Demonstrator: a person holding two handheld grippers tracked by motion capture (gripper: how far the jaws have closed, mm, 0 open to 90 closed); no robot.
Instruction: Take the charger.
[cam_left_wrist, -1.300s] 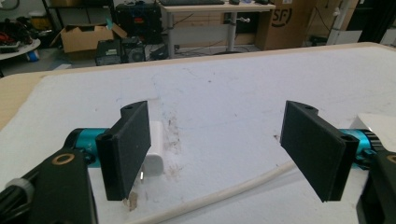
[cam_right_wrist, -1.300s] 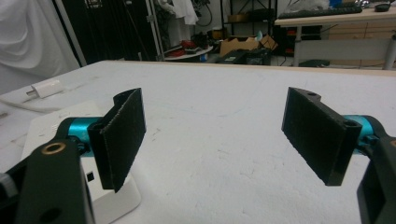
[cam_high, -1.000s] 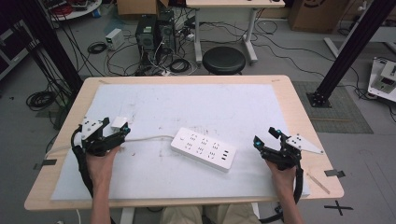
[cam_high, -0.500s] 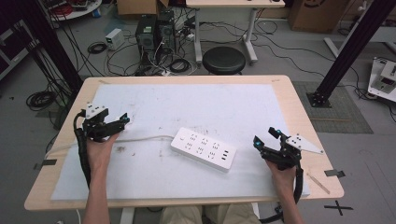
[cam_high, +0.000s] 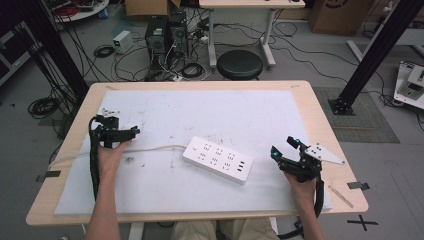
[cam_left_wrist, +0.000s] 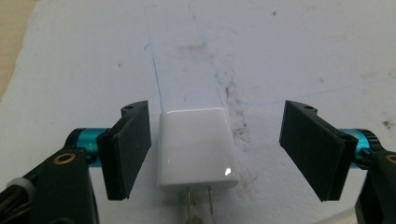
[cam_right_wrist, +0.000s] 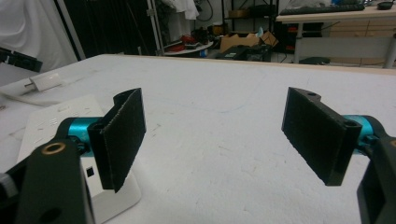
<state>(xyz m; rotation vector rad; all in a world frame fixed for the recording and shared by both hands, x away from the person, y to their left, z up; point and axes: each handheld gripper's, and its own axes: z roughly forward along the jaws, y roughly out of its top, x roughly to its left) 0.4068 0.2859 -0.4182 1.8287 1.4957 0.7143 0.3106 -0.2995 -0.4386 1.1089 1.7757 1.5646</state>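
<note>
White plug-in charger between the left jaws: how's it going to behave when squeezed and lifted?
The charger looks like a glossy hard shell, so probably stiff but a bit slippery against the flat pads. It lies flat between the open jaws of the left gripper, nearer one pad, so it may slide sideways first. Small and boxy: likely light, unlikely to roll.

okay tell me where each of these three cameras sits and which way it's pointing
High view: above the person's side, facing forward and down on the table; both forearms, left gripper, right gripper.
Left gripper view: looks down along open jaws at the white charger.
Right gripper view: low, looking across the table; power strip.
Shared: charger, strip.
</note>
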